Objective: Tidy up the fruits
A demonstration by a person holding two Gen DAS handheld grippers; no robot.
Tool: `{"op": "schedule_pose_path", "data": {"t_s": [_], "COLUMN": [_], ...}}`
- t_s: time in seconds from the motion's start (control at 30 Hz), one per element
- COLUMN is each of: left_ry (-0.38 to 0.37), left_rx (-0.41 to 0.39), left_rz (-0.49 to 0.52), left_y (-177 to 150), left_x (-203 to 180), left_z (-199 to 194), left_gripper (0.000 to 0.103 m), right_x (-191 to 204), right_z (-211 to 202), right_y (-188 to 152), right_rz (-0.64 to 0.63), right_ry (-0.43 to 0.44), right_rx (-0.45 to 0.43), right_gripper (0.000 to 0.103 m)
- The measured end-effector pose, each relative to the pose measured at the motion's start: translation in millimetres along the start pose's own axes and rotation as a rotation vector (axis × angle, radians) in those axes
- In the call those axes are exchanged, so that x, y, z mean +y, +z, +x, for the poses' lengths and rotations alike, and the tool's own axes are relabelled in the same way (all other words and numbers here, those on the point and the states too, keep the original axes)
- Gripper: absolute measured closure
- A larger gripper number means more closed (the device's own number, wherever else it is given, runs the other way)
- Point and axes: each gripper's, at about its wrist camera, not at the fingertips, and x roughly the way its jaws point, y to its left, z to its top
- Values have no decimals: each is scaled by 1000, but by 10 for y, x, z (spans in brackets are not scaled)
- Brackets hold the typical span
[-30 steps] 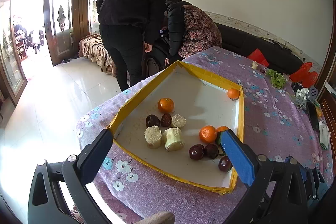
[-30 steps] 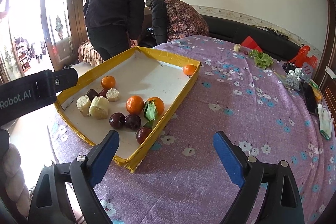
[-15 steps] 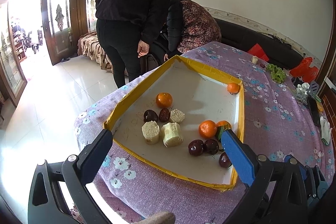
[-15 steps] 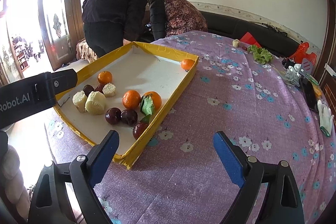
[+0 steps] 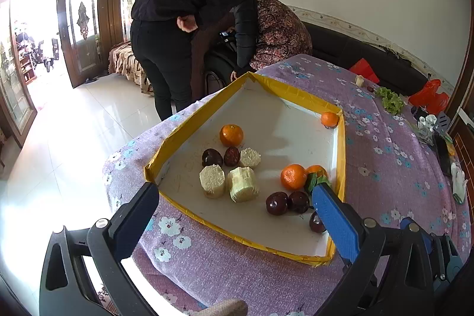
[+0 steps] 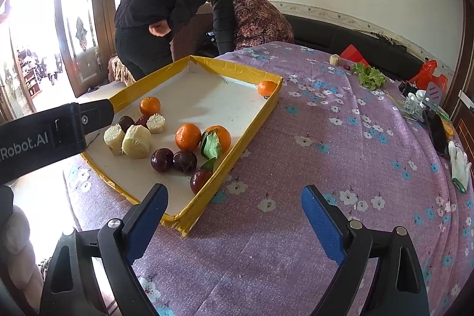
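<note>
both grippers, left gripper (image 5: 234, 200) and right gripper (image 6: 234, 202), hover with fingers spread wide and empty just short of the yellow-rimmed tray (image 6: 237, 67), where oranges (image 6: 187, 137), dark plums (image 6: 162, 159) and pale cut chunks (image 6: 137, 141) lie inside.

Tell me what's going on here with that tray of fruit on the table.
A person holds two handheld grippers above a yellow-edged tray on a purple flowered tablecloth. The left gripper and the right gripper are both open and hold nothing. In the tray lie oranges, dark red fruits and pale cut pieces, loosely grouped, with one orange alone in the far corner. Two people bend over something behind the table.
</note>
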Motion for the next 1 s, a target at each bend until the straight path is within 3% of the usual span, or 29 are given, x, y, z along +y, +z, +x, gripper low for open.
{"op": "schedule_pose_path", "data": {"t_s": [1.0], "left_ry": [-18], "left_rx": [40], "left_rz": [2], "left_y": [-48], "left_x": [-8], "left_z": [69], "left_gripper": [0], "right_x": [-61], "right_z": [83], "right_y": [-9], "right_rz": [29], "right_ry": [-34], "right_rx": [40], "right_gripper": [8]}}
